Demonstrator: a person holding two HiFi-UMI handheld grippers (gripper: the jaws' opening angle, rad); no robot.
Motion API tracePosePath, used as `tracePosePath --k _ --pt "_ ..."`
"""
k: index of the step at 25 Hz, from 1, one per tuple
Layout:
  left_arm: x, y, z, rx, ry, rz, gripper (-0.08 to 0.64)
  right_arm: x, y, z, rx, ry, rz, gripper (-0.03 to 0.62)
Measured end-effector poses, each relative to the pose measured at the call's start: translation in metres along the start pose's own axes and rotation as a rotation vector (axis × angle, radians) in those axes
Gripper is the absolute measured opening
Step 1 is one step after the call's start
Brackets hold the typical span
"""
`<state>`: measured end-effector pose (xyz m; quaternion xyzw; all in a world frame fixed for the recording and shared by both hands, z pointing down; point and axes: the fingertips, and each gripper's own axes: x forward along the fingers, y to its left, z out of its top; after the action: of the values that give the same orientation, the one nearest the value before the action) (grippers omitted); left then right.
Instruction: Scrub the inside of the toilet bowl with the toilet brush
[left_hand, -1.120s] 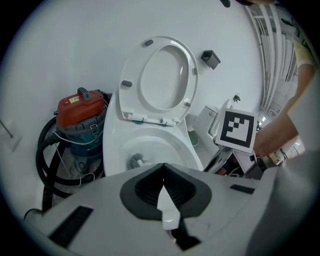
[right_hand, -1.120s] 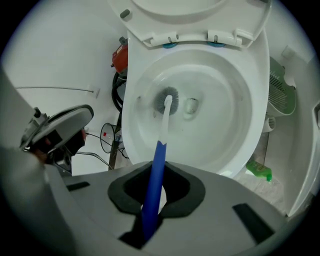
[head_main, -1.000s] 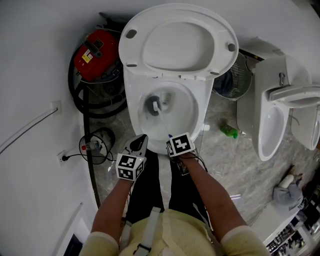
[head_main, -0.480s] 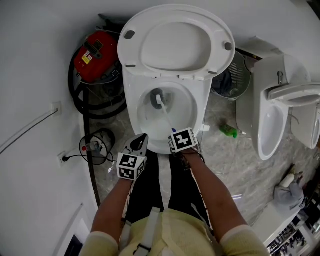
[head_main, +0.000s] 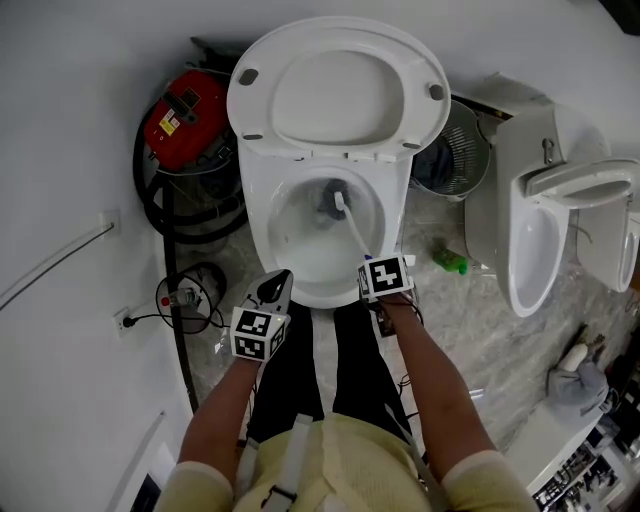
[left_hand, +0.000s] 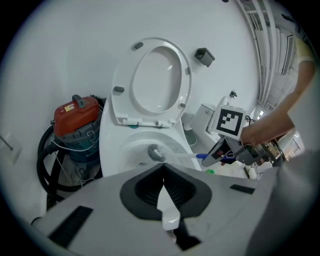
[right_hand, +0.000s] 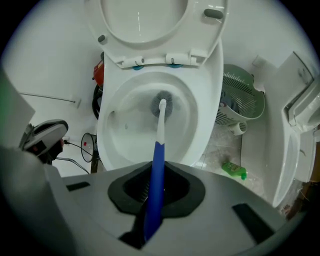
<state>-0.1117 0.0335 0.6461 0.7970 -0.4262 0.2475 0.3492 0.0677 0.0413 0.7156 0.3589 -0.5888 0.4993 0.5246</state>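
View from above of a person standing at the front edge of a white toilet bowl (head_main: 262, 238), with the seat and lid (head_main: 335, 85) raised against the wall.

The right gripper (right_hand: 156, 192) is clenched on the blue handle of the toilet brush (right_hand: 159, 145). The brush's white shaft slopes down into the bowl, and its grey bristle head sits low at the back, right of centre, by the drain. The left gripper (left_hand: 164, 200) has its jaws pressed together on nothing. It hangs over the floor just off the bowl's front left edge.

Over the last second the brush head has swept from the left of the drain, across the back wall, to the right side. The right gripper has slid rightward along the front rim with it. The left gripper has barely moved. This looks like scrubbing well under way, one arc across the back done. The front wall and the area under the rim probably still need passes.

No writing can be read. A red vacuum cleaner (head_main: 185, 105) at the bowl's back left carries a yellow label, too small to make out. A green bottle (head_main: 452, 262) lies on the floor to the right, its label illegible. Each gripper's cube shows black-and-white square markers only.
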Motion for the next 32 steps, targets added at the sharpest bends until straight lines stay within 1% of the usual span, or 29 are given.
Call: tracePosePath --k 5,10,13,18,22,25,32 --pt "-0.001 -0.011 0.004 -0.002 -0.002 -0.009 0.012 -0.009 -0.016 -0.01 -0.014 0.008 -0.037 0.05" --pt "-0.002 -0.022 0.009 0.01 0.0 -0.027 0.012 -0.015 -0.022 -0.029 0.017 0.036 -0.044 0.049" --pt "-0.006 -0.027 0.013 0.015 -0.002 -0.029 0.012 -0.016 -0.025 -0.038 0.02 0.047 -0.043 0.049" --pt "-0.017 -0.031 0.009 0.022 0.011 -0.026 0.012 -0.019 -0.027 -0.052 -0.034 0.081 -0.057 0.049" --pt "-0.023 -0.034 0.005 0.022 0.024 -0.024 0.012 -0.025 -0.027 -0.068 -0.026 0.135 -0.071 0.049" --pt "-0.025 -0.034 0.003 0.021 0.028 -0.019 0.012 -0.021 -0.023 -0.075 -0.06 0.155 -0.056 0.049" --pt "-0.027 -0.037 0.003 0.008 0.019 -0.011 0.012 -0.017 -0.012 -0.095 -0.106 0.223 -0.039 0.048"
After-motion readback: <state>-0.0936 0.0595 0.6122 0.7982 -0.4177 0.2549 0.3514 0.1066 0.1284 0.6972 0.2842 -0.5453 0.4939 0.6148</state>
